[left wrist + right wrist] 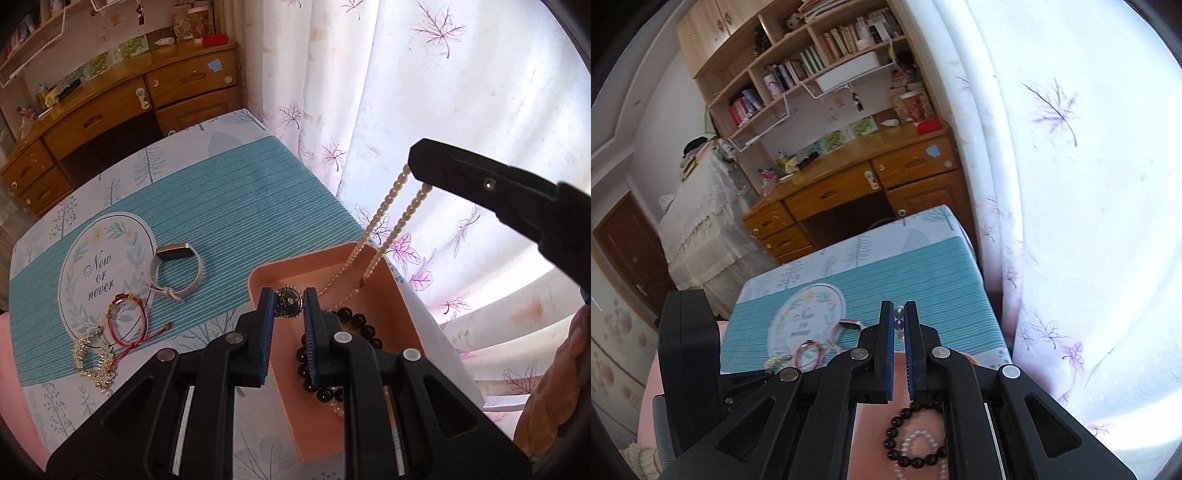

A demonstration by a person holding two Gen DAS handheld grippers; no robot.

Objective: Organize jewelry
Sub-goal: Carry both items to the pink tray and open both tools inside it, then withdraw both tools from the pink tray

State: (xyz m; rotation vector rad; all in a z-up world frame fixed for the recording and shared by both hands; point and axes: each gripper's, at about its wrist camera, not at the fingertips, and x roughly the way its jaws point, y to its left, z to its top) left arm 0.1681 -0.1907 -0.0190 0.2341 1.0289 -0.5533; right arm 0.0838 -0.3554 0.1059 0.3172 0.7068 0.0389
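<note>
Right gripper (898, 317) pinches the pearl strand (384, 221), limp and light, dangling 2 lengths into the tray (391, 295); left gripper (288, 301) clamps a brooch (289, 301).

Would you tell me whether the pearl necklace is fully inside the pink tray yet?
Not yet: the pearl necklace hangs from the right gripper into the pink tray.

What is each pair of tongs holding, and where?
Left tongs: a dark gold-rimmed bead, pinched at its sides. Right tongs: the pearl necklace, gripped at the top of its hanging loop.

Sunlit leaf-print curtain (424, 92) beside a wooden desk (857, 184), bookshelves (812, 62) above, brown door (624, 251).
</note>
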